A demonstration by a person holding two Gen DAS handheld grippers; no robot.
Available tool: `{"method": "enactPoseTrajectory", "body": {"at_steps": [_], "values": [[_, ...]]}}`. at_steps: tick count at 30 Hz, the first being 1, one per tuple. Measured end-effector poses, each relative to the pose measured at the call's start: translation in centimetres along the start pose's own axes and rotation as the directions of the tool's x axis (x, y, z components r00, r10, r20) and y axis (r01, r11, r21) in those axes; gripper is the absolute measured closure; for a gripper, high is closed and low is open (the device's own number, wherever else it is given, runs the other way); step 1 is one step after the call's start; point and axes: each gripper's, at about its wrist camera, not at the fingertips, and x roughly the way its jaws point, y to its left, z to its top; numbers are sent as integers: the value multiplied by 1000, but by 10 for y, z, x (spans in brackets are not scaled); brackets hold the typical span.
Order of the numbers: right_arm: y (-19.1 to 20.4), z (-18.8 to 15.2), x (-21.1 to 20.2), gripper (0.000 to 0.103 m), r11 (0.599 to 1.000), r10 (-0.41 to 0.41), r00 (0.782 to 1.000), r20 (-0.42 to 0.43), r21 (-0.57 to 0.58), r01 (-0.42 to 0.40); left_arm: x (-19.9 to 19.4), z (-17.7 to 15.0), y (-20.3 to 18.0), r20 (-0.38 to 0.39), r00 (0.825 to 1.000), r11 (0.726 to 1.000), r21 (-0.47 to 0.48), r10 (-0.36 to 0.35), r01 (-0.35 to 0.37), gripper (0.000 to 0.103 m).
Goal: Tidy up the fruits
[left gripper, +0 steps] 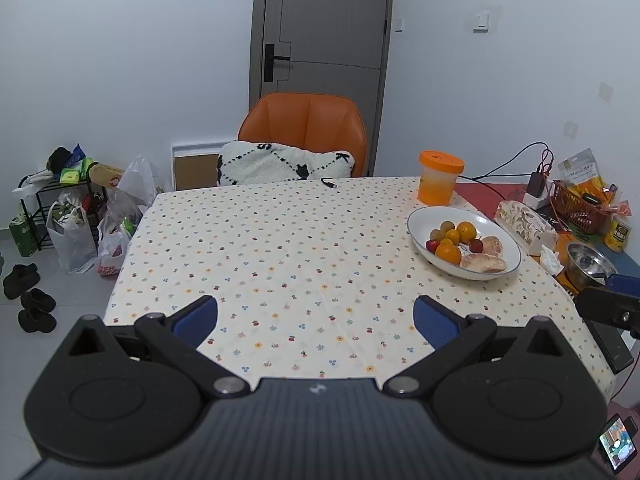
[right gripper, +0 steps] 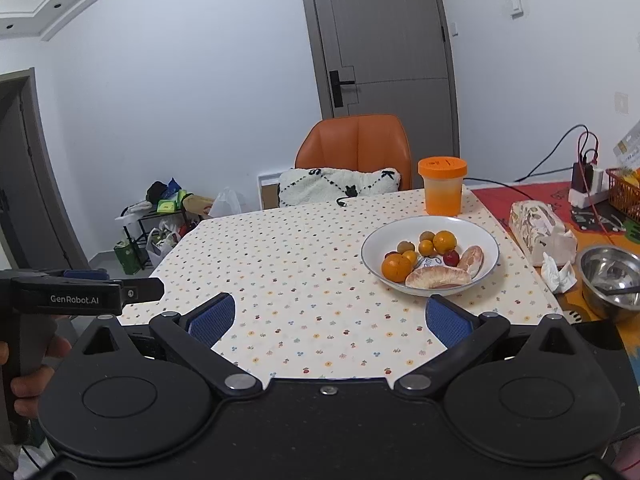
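Item one: my left gripper (left gripper: 316, 322), jaws spread wide, nothing between the blue pads (left gripper: 434, 326), hovering over the near part of the tablecloth (left gripper: 260, 248).

Item two: my right gripper (right gripper: 328, 322), jaws likewise wide apart and empty, over the near edge of the same cloth. In the right wrist view the left tool's body shows at the left edge, with a hand (right gripper: 30, 376) wrapped round its handle.

Item three: white bowl (right gripper: 372, 242) with a thin dark rim, on the right side of the table, beyond my right gripper's right finger. Contents: one large orange (right gripper: 396, 267) on the near left, a second orange (right gripper: 445, 241) at the far side, several small yellow-green round fruits between them, a small red fruit (right gripper: 451, 257), and two peeled pale citrus segments (right gripper: 438, 278) along the near right side.

Item four: orange lidded cup (right gripper: 442, 186), upright, just beyond the bowl.

Item five: tissue pack (right gripper: 540, 228) right of the bowl, a steel bowl (right gripper: 612, 280) nearer on the right.

Item six: orange chair (left gripper: 306, 130) with a white cushion (left gripper: 284, 162) at the far side of the table, a grey door (left gripper: 328, 20) behind it.
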Motion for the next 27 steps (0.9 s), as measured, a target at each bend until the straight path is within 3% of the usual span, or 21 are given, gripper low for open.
{"method": "enactPoseTrajectory", "body": {"at_steps": [22,27], "values": [[-5,4,-2,0,1000,-14,1000,1,24,14,9,-2,7,-19,1000,1000,-21,22,-23,0],[-14,1,5,0,996,4,999,-38,91,0,7,0,4,-16,999,999,-16,42,-42,0]]}}
